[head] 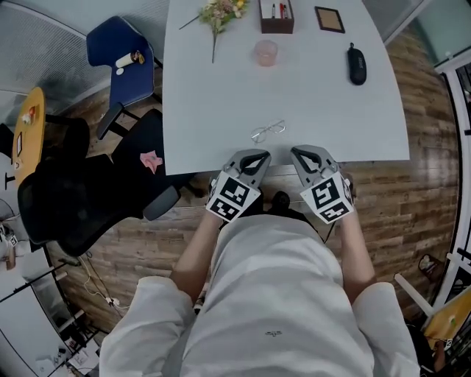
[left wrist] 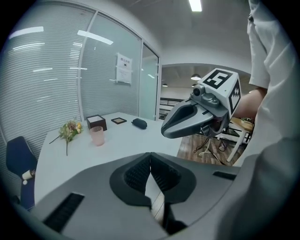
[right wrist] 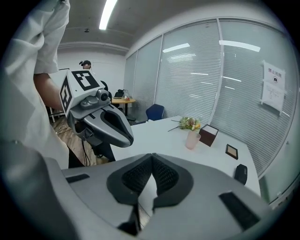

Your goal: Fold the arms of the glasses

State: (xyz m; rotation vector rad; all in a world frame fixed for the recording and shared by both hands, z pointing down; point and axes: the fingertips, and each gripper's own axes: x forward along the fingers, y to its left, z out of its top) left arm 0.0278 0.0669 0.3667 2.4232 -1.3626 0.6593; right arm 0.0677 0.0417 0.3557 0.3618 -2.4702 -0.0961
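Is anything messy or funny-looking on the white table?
Nothing is spilled or broken. Two small oddities: the flowers lie flat on the table at its far side, not standing up, and the glasses sit alone near the front edge, a bit slanted.

Head cam steeply down over table; gripper cams close behind own jaws, both facing across same table.

Left hand-held gripper, jaws together, facing the white tabletop
Nothing sits between its jaws; the right hand-held gripper hangs ahead to the right, with a pink cup, flowers and brown box beyond.
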